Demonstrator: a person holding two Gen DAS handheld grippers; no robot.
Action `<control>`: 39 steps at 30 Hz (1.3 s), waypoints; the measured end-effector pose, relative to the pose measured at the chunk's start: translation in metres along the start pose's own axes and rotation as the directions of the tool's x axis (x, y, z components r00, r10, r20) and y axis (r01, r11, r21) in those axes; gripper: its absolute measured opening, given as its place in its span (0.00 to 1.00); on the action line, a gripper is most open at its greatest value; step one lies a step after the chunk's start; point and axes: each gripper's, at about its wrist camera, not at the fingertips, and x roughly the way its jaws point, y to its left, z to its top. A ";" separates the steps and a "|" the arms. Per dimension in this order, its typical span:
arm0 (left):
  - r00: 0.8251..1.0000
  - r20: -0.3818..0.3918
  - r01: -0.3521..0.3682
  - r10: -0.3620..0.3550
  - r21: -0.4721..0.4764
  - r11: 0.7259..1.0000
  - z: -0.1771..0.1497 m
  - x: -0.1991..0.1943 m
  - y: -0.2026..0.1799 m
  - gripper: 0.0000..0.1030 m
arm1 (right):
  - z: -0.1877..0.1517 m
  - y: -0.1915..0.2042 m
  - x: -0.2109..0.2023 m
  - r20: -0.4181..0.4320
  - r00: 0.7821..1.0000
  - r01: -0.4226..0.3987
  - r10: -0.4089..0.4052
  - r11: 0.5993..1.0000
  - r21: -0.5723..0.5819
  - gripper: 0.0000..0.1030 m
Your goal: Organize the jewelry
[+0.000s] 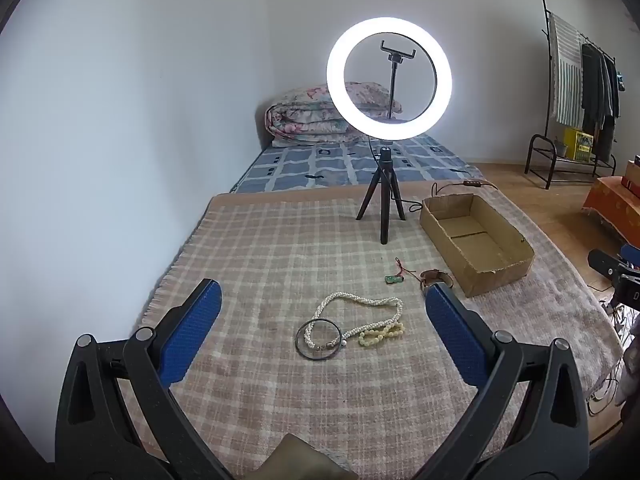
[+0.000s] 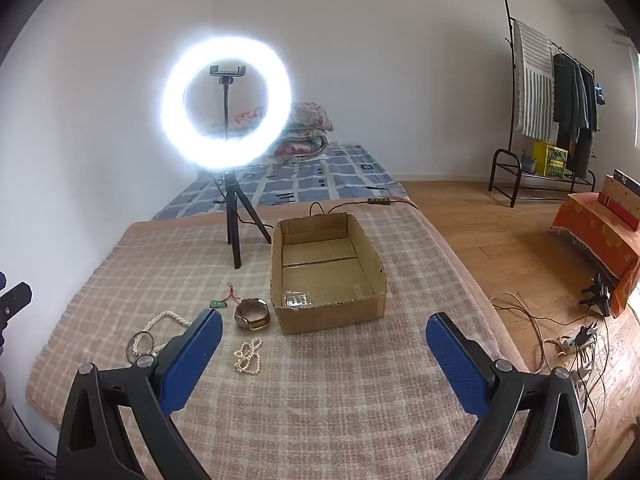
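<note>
Jewelry lies on a plaid blanket [image 1: 280, 248]. Between the fingers of my open left gripper [image 1: 323, 286] are a pearl necklace [image 1: 360, 312], a dark bangle [image 1: 319, 339] and a yellowish bead bracelet [image 1: 382, 332]. Farther off lie a green pendant on red cord [image 1: 394, 279] and a watch [image 1: 436, 277]. My right gripper [image 2: 324, 316] is open and holds nothing. It hovers before an empty cardboard box [image 2: 277, 264]. Left of that box sit the watch [image 2: 251, 314], the bead bracelet [image 2: 249, 356], the pendant [image 2: 218, 303], the necklace [image 2: 168, 316] and the bangle [image 2: 138, 344].
A lit ring light [image 1: 389, 76] on a black tripod [image 1: 382, 200] stands behind the jewelry, its cable [image 2: 340, 206] running past the box. Beyond are a mattress with a folded quilt [image 1: 312, 116], a clothes rack [image 2: 560, 100], and wood floor with loose cables [image 2: 568, 340].
</note>
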 end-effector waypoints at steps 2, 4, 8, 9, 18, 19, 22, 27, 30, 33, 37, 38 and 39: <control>1.000 0.000 -0.004 0.004 0.000 1.000 0.001 0.001 0.000 1.00 | 0.000 0.000 0.000 0.002 1.000 0.002 -0.002 1.000 -0.001 1.00; 1.000 0.007 0.001 -0.001 -0.001 1.000 0.000 -0.001 0.000 1.00 | 0.000 0.000 0.000 0.001 1.000 0.003 -0.003 1.000 -0.003 1.00; 1.000 0.009 0.001 -0.001 -0.006 1.000 0.000 -0.002 0.000 1.00 | 0.000 0.000 0.000 -0.002 1.000 0.000 0.000 1.000 -0.001 1.00; 1.000 0.011 0.000 0.000 -0.004 1.000 0.000 -0.003 -0.001 1.00 | 0.000 0.000 0.000 -0.002 1.000 -0.001 0.001 1.000 0.001 1.00; 1.000 0.008 0.000 0.000 -0.004 1.000 -0.004 -0.002 0.002 1.00 | 0.002 0.000 0.000 -0.003 1.000 -0.005 0.005 1.000 -0.002 1.00; 1.000 0.010 -0.001 0.001 -0.003 1.000 -0.004 -0.003 0.002 1.00 | 0.001 0.001 0.001 -0.002 1.000 -0.003 0.003 1.000 -0.001 1.00; 1.000 0.014 -0.001 0.001 -0.001 1.000 -0.004 -0.005 0.001 1.00 | 0.000 0.002 -0.002 -0.001 1.000 -0.004 0.004 1.000 0.001 1.00; 1.000 0.008 -0.004 0.004 -0.002 1.000 -0.004 0.001 0.003 1.00 | 0.000 0.001 -0.002 -0.002 1.000 -0.005 0.005 1.000 0.001 1.00; 1.000 0.012 -0.006 0.006 -0.002 1.000 -0.004 0.001 0.003 1.00 | 0.000 0.001 -0.002 -0.002 1.000 -0.004 0.004 1.000 0.001 1.00; 1.000 0.015 -0.005 0.005 -0.002 1.000 -0.006 0.002 0.002 1.00 | 0.000 0.002 -0.002 -0.002 1.000 -0.004 0.004 1.000 0.001 1.00; 1.000 0.013 -0.006 0.006 -0.006 1.000 -0.001 0.001 0.002 1.00 | 0.000 0.002 -0.002 -0.002 1.000 -0.004 0.004 1.000 0.001 1.00; 1.000 0.013 -0.006 0.006 -0.005 1.000 -0.001 0.001 0.002 1.00 | 0.000 0.002 -0.002 -0.002 1.000 -0.005 0.005 1.000 0.001 1.00; 1.000 0.013 -0.006 0.006 -0.006 1.000 -0.001 0.002 0.002 1.00 | 0.000 0.002 -0.002 -0.001 1.000 -0.004 0.004 1.000 0.001 1.00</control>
